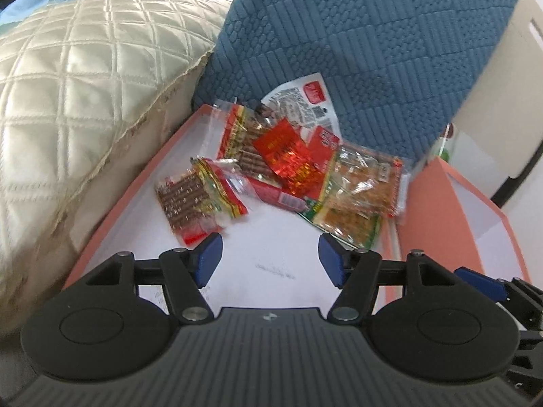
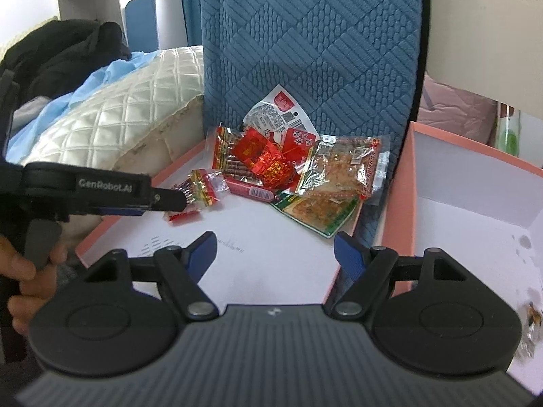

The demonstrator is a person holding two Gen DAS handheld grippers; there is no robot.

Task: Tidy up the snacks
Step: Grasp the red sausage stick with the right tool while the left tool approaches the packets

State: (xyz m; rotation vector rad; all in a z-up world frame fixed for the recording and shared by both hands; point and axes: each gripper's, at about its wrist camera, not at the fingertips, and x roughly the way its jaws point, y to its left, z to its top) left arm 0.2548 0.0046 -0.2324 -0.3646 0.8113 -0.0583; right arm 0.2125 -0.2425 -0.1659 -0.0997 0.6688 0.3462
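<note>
Several snack packets lie in a pile at the far end of a shallow pink box (image 1: 112, 213) with a white floor. A small packet of brown sticks (image 1: 197, 200) lies apart at the near left of the pile; it also shows in the right wrist view (image 2: 200, 190). A shiny red packet (image 1: 288, 156) tops the pile, and a clear packet of orange crisps (image 1: 359, 190) lies at its right. My left gripper (image 1: 270, 256) is open and empty, just short of the pile. My right gripper (image 2: 275, 256) is open and empty over the box floor (image 2: 271, 261).
A second pink box (image 2: 475, 210) stands to the right, and also shows in the left wrist view (image 1: 451, 217). A blue textured cushion (image 1: 356, 44) stands behind the pile. A cream quilted pillow (image 1: 78, 101) presses against the box's left wall.
</note>
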